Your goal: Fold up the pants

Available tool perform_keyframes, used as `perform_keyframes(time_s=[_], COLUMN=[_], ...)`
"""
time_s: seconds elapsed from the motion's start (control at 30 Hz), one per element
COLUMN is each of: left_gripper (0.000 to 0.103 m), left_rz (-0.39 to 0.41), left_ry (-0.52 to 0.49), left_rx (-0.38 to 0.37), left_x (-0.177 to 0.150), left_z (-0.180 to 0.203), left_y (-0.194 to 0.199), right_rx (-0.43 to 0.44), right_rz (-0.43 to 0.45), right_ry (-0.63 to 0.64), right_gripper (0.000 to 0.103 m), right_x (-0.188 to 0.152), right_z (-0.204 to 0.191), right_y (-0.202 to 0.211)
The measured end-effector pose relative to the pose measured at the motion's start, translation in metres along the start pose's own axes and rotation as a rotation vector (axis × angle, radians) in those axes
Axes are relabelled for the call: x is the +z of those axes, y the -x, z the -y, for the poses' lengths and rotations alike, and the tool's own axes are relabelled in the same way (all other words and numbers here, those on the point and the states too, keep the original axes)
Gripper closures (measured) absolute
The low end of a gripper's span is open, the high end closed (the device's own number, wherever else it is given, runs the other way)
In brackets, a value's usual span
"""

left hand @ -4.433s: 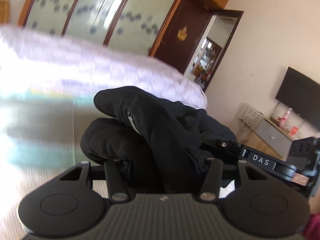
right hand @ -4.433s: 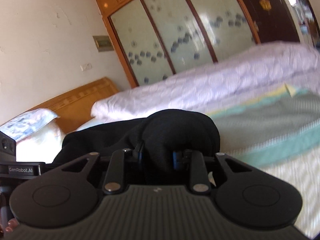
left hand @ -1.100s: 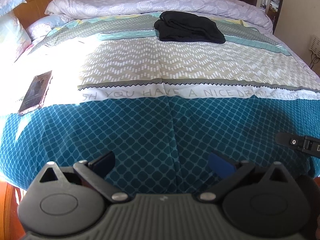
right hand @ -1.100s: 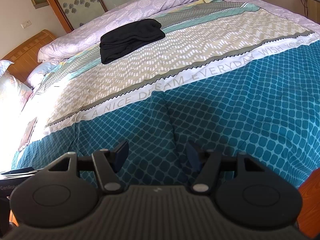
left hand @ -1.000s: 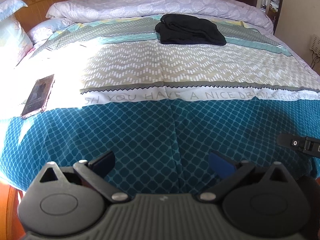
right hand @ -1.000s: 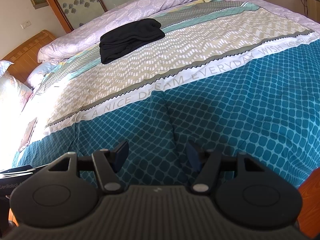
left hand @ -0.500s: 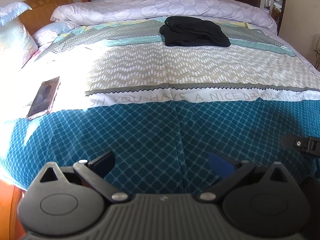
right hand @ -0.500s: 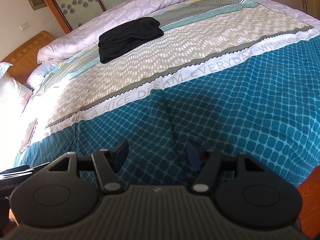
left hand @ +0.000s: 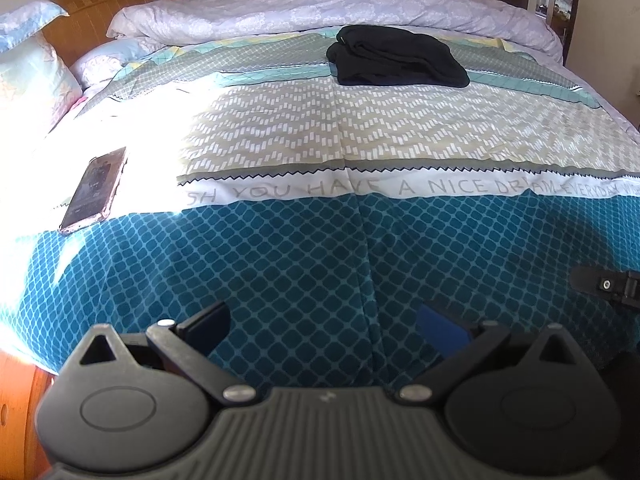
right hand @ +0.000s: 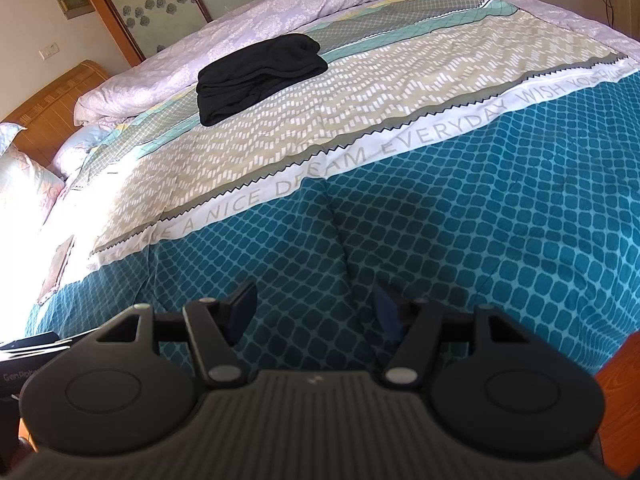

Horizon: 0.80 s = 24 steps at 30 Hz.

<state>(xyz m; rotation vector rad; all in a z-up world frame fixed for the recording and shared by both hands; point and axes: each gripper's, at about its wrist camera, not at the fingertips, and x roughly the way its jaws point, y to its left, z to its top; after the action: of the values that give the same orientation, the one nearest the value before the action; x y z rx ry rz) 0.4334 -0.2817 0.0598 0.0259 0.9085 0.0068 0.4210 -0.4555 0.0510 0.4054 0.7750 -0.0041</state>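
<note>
The folded black pants (left hand: 400, 56) are lying far across the bed (left hand: 280, 272) near the rolled duvet (left hand: 320, 8) — well apart from left gripper (left hand: 324, 320) and right gripper (right hand: 314, 306), both gaping empty, neither clearly nearer.

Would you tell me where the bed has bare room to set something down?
The teal band nearest the grippers, below the lettered strip, lies bare, as does the zigzag band before the folded pants. The phone takes the sunlit left edge.

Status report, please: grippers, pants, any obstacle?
Left gripper open, empty. Right gripper open, empty. Pants folded, far side of bed. Phone off left, not in way.
</note>
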Motion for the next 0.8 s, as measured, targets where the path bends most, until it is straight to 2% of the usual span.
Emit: perform_keyframes(time_s=[0.37, 0.8], left_gripper=[0.000, 0.000], left_rz=[-0.012, -0.054], left_ry=[-0.006, 0.025], left_rx=[-0.010, 0.061], left_x=[-0.0003, -0.0007], left_z=[-0.0005, -0.0068], left_y=[0.0003, -0.0042], right_rx=[-0.003, -0.003], right_rz=[0.003, 0.003], right_ry=[0.010, 0.009], right_gripper=[0.037, 0.037], right_x=[-0.0002, -0.0003], right_z=[-0.0012, -0.0017], right_y=[0.0009, 0.0011])
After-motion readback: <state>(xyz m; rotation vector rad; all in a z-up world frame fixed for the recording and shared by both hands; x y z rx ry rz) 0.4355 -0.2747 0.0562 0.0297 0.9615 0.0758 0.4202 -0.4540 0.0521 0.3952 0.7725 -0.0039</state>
